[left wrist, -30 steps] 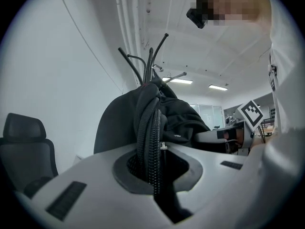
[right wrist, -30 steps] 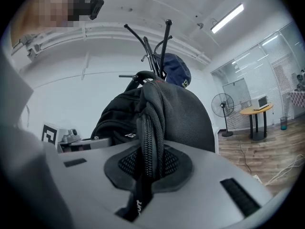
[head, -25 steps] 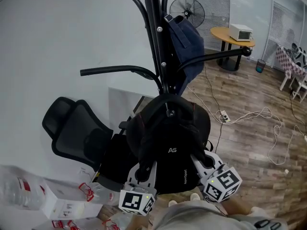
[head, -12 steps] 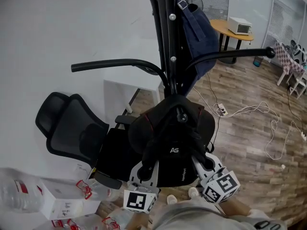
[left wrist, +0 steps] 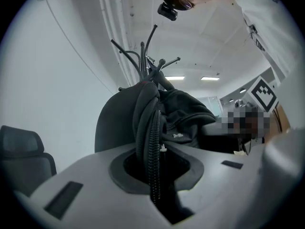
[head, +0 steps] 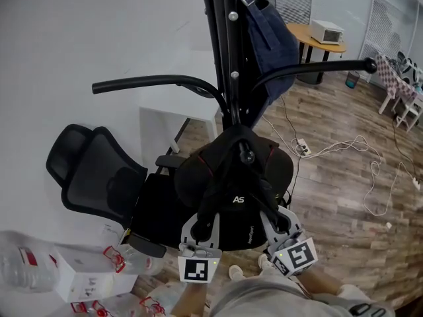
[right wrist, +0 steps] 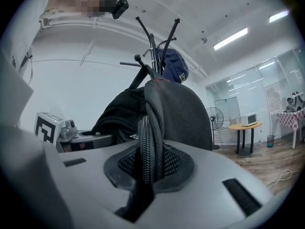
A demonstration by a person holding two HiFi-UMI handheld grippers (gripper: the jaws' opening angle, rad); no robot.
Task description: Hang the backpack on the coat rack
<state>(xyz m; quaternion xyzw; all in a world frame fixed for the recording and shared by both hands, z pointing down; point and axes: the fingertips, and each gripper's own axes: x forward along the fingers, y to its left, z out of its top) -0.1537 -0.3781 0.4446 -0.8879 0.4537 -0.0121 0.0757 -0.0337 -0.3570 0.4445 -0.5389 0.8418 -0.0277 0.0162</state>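
off to the left of the left gripper [head: 201,224] a black office chair [head: 99,177] is sitting against the wall, with a plastic bottle [head: 23,269] and some small boxes [head: 82,279] lying just below it. the left gripper itself is pointing at the lower left side of the black backpack [head: 234,187]. its jaws have just been opening, and a padded strap [left wrist: 151,142] is running between them with a dark gap beside it, so it's looking loosened rather than pinched. the backpack is hanging straight ahead of both grippers, right between them, low on the coat rack [head: 228,51]. its top loop is sitting around a short knobbed peg [head: 246,155]. higher up the pole, well above the grippers, a navy bag [head: 268,38] is hanging too. the right gripper [head: 273,218] is pointing at the backpack's lower right side, and its jaws are clamping tight on the second strap [right wrist: 150,142], which is filling the slot. further right of it, white cables [head: 334,152] are trailing over the wood floor, and far beyond there's a round table [head: 310,35] with a white appliance [head: 327,30] on top.
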